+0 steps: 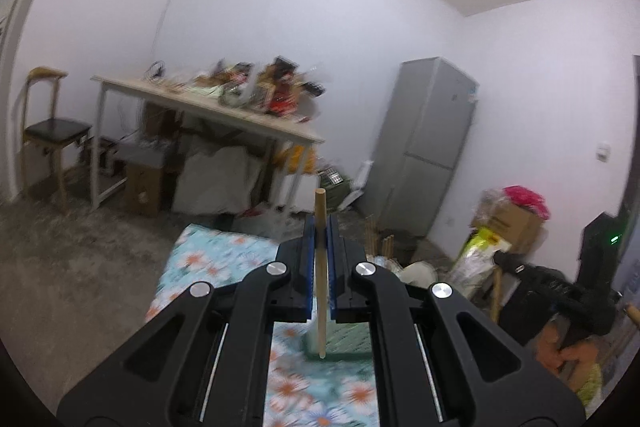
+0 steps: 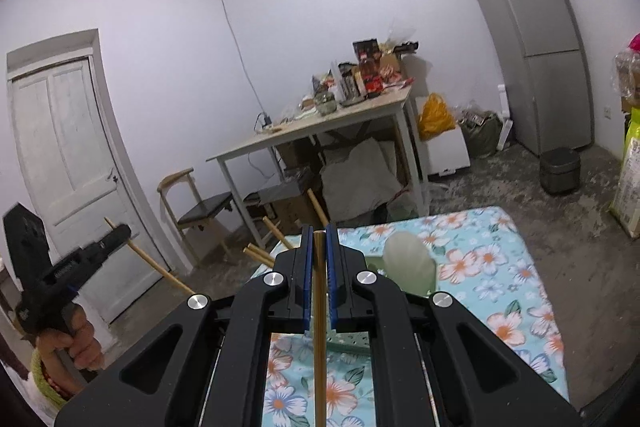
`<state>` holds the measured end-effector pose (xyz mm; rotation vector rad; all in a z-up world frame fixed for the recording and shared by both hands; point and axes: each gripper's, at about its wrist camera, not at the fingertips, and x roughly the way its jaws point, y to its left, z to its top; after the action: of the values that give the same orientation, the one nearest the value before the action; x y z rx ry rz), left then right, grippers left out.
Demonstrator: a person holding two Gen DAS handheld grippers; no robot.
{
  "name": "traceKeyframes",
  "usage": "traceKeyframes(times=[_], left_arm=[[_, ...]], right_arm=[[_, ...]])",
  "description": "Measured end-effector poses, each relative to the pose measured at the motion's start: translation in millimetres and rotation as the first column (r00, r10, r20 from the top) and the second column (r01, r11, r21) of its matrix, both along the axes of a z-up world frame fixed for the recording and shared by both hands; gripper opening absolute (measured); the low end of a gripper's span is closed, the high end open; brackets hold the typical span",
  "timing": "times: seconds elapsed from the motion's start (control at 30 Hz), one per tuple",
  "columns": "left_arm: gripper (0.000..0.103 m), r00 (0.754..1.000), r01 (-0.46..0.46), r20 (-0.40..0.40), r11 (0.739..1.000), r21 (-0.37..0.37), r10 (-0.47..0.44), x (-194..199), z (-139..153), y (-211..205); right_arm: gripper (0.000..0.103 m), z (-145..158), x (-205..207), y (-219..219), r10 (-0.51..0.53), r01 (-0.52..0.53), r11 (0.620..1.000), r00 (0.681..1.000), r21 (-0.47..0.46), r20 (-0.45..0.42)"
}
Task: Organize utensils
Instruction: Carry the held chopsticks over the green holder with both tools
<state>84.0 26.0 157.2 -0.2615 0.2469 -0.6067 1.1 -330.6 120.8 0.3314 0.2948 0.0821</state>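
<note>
My left gripper (image 1: 320, 223) is shut on a round pale wooden stick (image 1: 320, 267), which stands upright between the blue pads and pokes out above and below them. My right gripper (image 2: 319, 231) is shut on a thinner bamboo chopstick (image 2: 319, 327) that runs down past the frame's bottom. Below both lies a green tray (image 2: 348, 341) on the floral cloth (image 2: 492, 267). A translucent pale holder (image 2: 408, 263) stands just right of the right fingers. Several wooden handles (image 2: 272, 227) stick out to their left. The other gripper (image 2: 80, 259) with its stick shows at the far left, held by a hand (image 2: 80, 343).
A cluttered white table (image 2: 320, 131) stands against the back wall, with a chair (image 2: 200, 207) to its left and boxes under it. A grey fridge (image 2: 536, 39) fills the right corner, with a dark bin (image 2: 560, 171) before it. A white door (image 2: 68, 163) is left.
</note>
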Motion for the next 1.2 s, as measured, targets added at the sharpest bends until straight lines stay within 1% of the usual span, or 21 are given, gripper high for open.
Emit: traceKeyframes(times=[0.1, 0.2, 0.27, 0.37, 0.5, 0.6, 0.8, 0.87, 0.93, 1.0, 1.03, 1.07, 1.1, 1.13, 1.17, 1.2], left_arm=[[0.004, 0.996, 0.072, 0.061, 0.997, -0.034, -0.069, -7.3, 23.4, -13.3], [0.004, 0.983, 0.118, 0.143, 0.992, -0.041, -0.111, -14.7, 42.9, -32.4], [0.004, 0.976, 0.133, 0.180, 0.991, -0.033, -0.125, -15.5, 50.7, -46.7], [0.004, 0.971, 0.152, 0.193, 0.988, -0.024, -0.145, -6.7, 53.7, -72.6], [0.004, 0.976, 0.129, 0.177, 0.991, 0.021, -0.130, 13.0, 44.9, -105.7], [0.004, 0.984, 0.115, 0.131, 0.992, 0.056, -0.121, 37.0, 30.2, -131.0], [0.004, 0.989, 0.101, 0.098, 0.988, 0.120, -0.113, 60.1, 3.8, -162.8], [0.004, 0.991, 0.110, 0.062, 0.984, 0.142, -0.120, 70.7, -8.1, -173.6], [0.005, 0.992, 0.116, 0.025, 0.983, 0.146, -0.121, 78.3, -16.2, -178.0], [0.011, 0.993, 0.115, 0.003, 0.984, 0.139, -0.117, 80.3, -21.2, -175.2], [0.023, 0.994, 0.112, -0.004, 0.984, 0.138, -0.112, 80.0, -22.6, -171.3], [0.032, 0.995, 0.103, -0.009, 0.986, 0.133, -0.102, 79.5, -22.6, -167.9], [0.034, 0.995, 0.098, -0.008, 0.987, 0.128, -0.097, 78.4, -21.5, -166.2], [0.038, 0.996, 0.093, -0.004, 0.988, 0.126, -0.093, 75.7, -20.2, -163.4], [0.045, 0.996, 0.087, 0.001, 0.988, 0.129, -0.088, 72.5, -18.6, -160.8], [0.048, 0.996, 0.083, 0.005, 0.987, 0.135, -0.085, 69.0, -17.0, -158.5]], right_arm=[[0.006, 2.7, -7.3, -5.7, -0.008, 0.008, 1.000, 1.000, 0.008, 0.014], [0.006, 3.6, -13.5, -12.5, -0.012, 0.012, 1.000, 1.000, 0.015, 0.023], [0.006, 4.3, -16.8, -13.1, -0.012, 0.012, 1.000, 1.000, 0.016, 0.028], [0.006, 4.0, -19.1, -16.8, -0.018, 0.018, 1.000, 0.999, 0.011, 0.034], [0.007, 3.3, -19.3, -20.6, -0.021, 0.020, 1.000, 0.999, 0.010, 0.038], [0.007, 2.9, -21.0, -21.0, -0.018, 0.018, 1.000, 0.999, 0.010, 0.040], [0.007, 1.9, -18.6, -24.5, -0.012, 0.011, 1.000, 0.999, 0.007, 0.034], [0.007, 1.8, -17.9, -24.2, -0.012, 0.012, 1.000, 0.999, 0.002, 0.032], [0.007, 2.2, -18.2, -23.2, -0.016, 0.016, 1.000, 0.999, -0.008, 0.031], [0.007, 2.7, -18.5, -22.3, -0.020, 0.021, 1.000, 0.999, -0.017, 0.030], [0.007, 2.5, -18.6, -23.1, -0.023, 0.023, 1.000, 0.999, -0.019, 0.028], [0.007, 2.0, -18.7, -23.7, -0.023, 0.024, 1.000, 0.999, -0.017, 0.026], [0.007, 2.2, -18.5, -24.2, -0.024, 0.024, 1.000, 0.999, -0.015, 0.025], [0.007, 2.2, -18.4, -25.0, -0.025, 0.025, 1.000, 0.999, -0.012, 0.024], [0.007, 2.4, -18.8, -23.8, -0.026, 0.026, 1.000, 0.999, -0.010, 0.024], [0.007, 3.2, -18.7, -23.5, -0.028, 0.028, 1.000, 0.999, -0.008, 0.025]])
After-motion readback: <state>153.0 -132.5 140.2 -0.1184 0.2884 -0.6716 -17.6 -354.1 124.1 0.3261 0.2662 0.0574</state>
